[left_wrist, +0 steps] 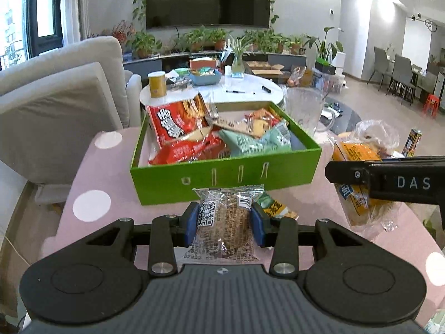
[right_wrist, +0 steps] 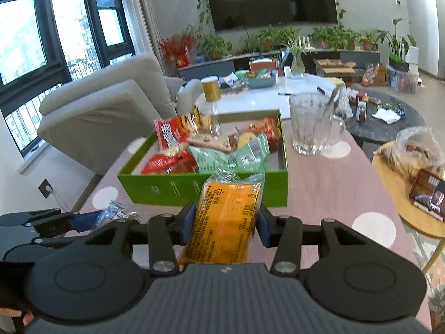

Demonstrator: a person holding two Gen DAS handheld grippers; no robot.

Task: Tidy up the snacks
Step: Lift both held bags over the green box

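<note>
Closed on a clear-wrapped brown cake (left_wrist: 224,222): left gripper (left_wrist: 225,221), blue pads pressing both sides of the packet, held just short of the green box (left_wrist: 222,175) at twelve o'clock. Closed likewise on an orange packet (right_wrist: 225,217): right gripper (right_wrist: 224,220), packet upright between the jaws, top edge overlapping the box's near wall (right_wrist: 205,189) in that view.

Seen only from the left wrist: a green-and-yellow wrapper (left_wrist: 275,207) lying on the pink bench (left_wrist: 105,172) at one o'clock, just beside the jaws, and a dark can (left_wrist: 413,143) at two o'clock. Seen only from the right wrist: a round wooden side table (right_wrist: 400,183) at three o'clock carrying a bagged snack (right_wrist: 417,150) and a phone (right_wrist: 428,194).

Inside the box, in both views: red chip bag (left_wrist: 178,128), mint-green pouch (left_wrist: 256,140), smaller packs behind. Beyond the box at one o'clock, a glass pitcher (right_wrist: 314,125); farther off, a white round table (left_wrist: 239,91) with a yellow canister (left_wrist: 157,83).
</note>
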